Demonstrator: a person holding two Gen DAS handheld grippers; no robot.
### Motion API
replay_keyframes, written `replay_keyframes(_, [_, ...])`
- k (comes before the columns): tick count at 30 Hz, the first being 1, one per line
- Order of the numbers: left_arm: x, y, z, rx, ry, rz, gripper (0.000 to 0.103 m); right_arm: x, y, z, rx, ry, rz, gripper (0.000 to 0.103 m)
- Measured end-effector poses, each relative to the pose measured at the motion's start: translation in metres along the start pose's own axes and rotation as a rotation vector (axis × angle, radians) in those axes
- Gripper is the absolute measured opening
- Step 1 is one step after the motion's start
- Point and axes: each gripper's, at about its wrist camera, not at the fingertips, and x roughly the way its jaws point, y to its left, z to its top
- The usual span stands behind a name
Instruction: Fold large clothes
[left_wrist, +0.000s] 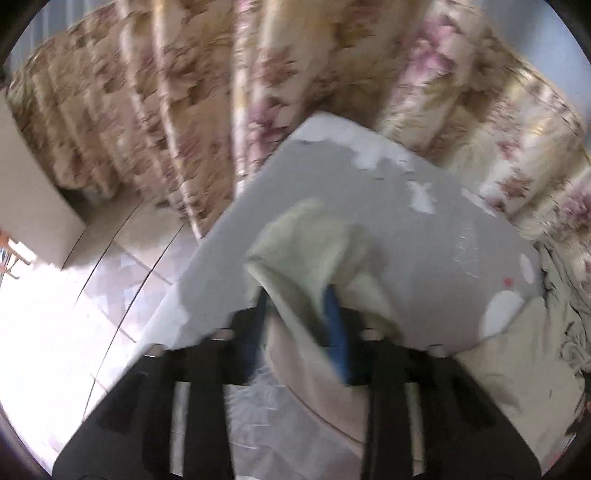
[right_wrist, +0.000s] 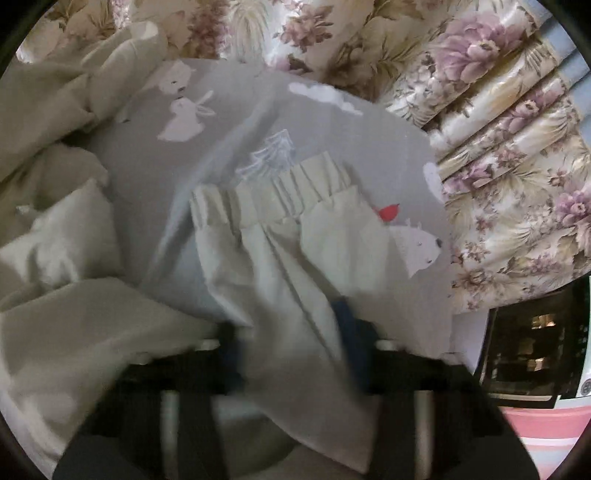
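Seemingly, a grey printed sheet (right_wrist: 229, 122) overlies floral bedding (right_wrist: 498, 155).

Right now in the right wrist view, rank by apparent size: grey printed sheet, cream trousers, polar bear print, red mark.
1. grey printed sheet, widest area.
2. cream trousers, though nearness to the camera inflates them, so the gap is unsure.
3. polar bear print.
4. red mark, smallest.

both point steeply down: left gripper (left_wrist: 300, 295) and right gripper (right_wrist: 291, 325) each pinch cloth.
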Motion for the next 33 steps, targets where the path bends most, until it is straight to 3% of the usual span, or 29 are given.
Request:
replay_keyframes(3, [-0.014, 0.01, 0.001, -0.044, -0.061, 0.029, 0.075, -0.03, -0.032, -0.001, 0.149, -0.151, 0.014, 0.011])
replay_keyframes(4, [-0.018, 0.013, 0.003, -0.053, -0.07, 0.017, 0.076, -0.046, -0.053, -0.006, 0.23, -0.209, 0.036, 0.011])
replay_keyframes(6, [-0.024, 0.015, 0.009, -0.053, -0.071, -0.026, 0.09, -0.069, -0.093, -0.023, 0.385, -0.293, 0.105, 0.01])
replay_keyframes(9, [-0.011, 0.001, 0.017, 0.007, -0.015, -0.063, 0.094, -0.081, -0.157, -0.063, 0.643, -0.362, 0.205, 0.01])
replay_keyframes(11, [0.013, -0.017, 0.02, 0.049, 0.084, -0.053, 0.094, -0.065, -0.195, -0.099, 0.828, -0.357, 0.295, 0.01])
replay_keyframes(13, [0.039, -0.03, 0.019, 0.061, 0.185, -0.043, 0.091, -0.046, -0.213, -0.126, 0.935, -0.333, 0.361, 0.009])
replay_keyframes(14, [0.052, -0.037, 0.017, 0.073, 0.218, -0.021, 0.072, -0.038, -0.217, -0.137, 0.97, -0.324, 0.388, 0.009])
replay_keyframes(16, [0.054, -0.049, 0.017, 0.108, 0.196, 0.05, 0.041, -0.024, -0.221, -0.157, 1.043, -0.32, 0.45, 0.009])
replay_keyframes(18, [0.038, -0.044, 0.026, 0.028, 0.173, -0.058, 0.018, -0.027, -0.219, -0.167, 1.061, -0.362, 0.497, 0.009])
replay_keyframes(19, [0.027, -0.037, 0.03, -0.016, 0.15, -0.1, 0.018, -0.033, -0.219, -0.17, 1.066, -0.38, 0.499, 0.009])
replay_keyframes(22, [-0.035, 0.002, 0.042, -0.169, -0.094, -0.235, 0.019, -0.053, -0.22, -0.17, 1.036, -0.474, 0.527, 0.009])
replay_keyframes(23, [-0.057, 0.017, 0.041, -0.198, -0.191, -0.282, 0.026, -0.061, -0.22, -0.169, 1.013, -0.526, 0.552, 0.009])
replay_keyframes(24, [-0.068, 0.026, 0.039, -0.203, -0.228, -0.301, 0.046, -0.068, -0.22, -0.17, 0.991, -0.568, 0.578, 0.009])
replay_keyframes(25, [-0.072, 0.03, 0.038, -0.201, -0.23, -0.286, 0.056, -0.08, -0.218, -0.169, 0.948, -0.642, 0.606, 0.009])
replay_keyframes(26, [-0.074, 0.037, 0.034, -0.205, -0.233, -0.204, 0.071, -0.087, -0.217, -0.17, 0.905, -0.7, 0.618, 0.009])
replay_keyframes(27, [-0.074, 0.043, 0.031, -0.203, -0.231, -0.132, 0.076, -0.093, -0.215, -0.171, 0.869, -0.744, 0.62, 0.009])
replay_keyframes(28, [-0.072, 0.055, 0.025, -0.204, -0.226, -0.074, 0.078, -0.092, -0.216, -0.173, 0.869, -0.736, 0.603, 0.01])
replay_keyframes(30, [-0.062, 0.083, 0.015, -0.262, -0.191, -0.034, 0.093, -0.071, -0.224, -0.181, 0.946, -0.608, 0.567, 0.013])
replay_keyframes(31, [-0.053, 0.099, 0.009, -0.301, -0.147, -0.028, 0.093, -0.056, -0.23, -0.189, 1.011, -0.515, 0.519, 0.015])
replay_keyframes(32, [-0.045, 0.11, 0.003, -0.326, -0.11, -0.019, 0.093, -0.044, -0.235, -0.198, 1.062, -0.452, 0.483, 0.02])
replay_keyframes(33, [-0.039, 0.119, -0.005, -0.348, -0.075, -0.014, 0.093, -0.037, -0.239, -0.207, 1.103, -0.417, 0.469, 0.037])
